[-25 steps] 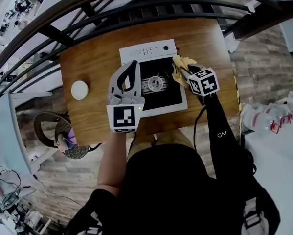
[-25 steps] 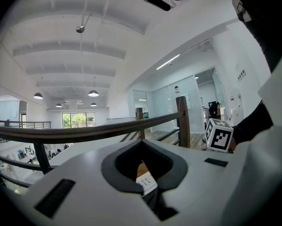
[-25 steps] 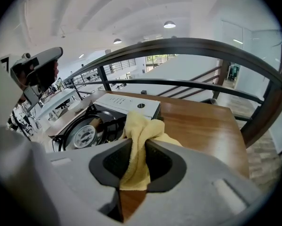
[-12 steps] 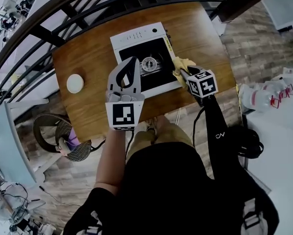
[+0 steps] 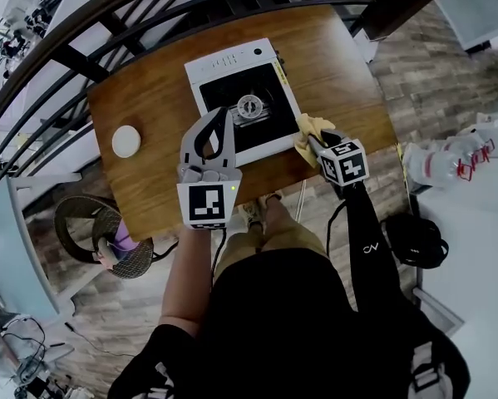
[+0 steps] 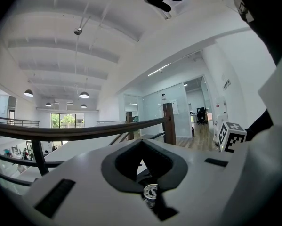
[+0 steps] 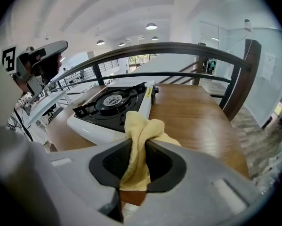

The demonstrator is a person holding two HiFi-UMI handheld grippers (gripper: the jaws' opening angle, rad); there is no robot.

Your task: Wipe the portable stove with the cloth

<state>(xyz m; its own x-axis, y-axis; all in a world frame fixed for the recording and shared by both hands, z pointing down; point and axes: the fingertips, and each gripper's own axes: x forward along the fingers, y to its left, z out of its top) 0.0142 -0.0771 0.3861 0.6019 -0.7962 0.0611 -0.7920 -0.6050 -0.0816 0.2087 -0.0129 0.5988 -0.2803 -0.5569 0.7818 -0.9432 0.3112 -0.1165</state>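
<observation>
pinching the yellow cloth, right gripper hovers beside the stove; left gripper closed, empty.

White portable stove with black top sits flat on the tabletop; crumpled yellow cloth bunches just beside its near right corner.

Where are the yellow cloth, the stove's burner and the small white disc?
yellow cloth (image 7: 143, 126), right gripper view, on its bunched upper fold.
burner (image 5: 249, 105), head view, on its round centre.
white disc (image 5: 126, 141), head view, on its top face.
</observation>
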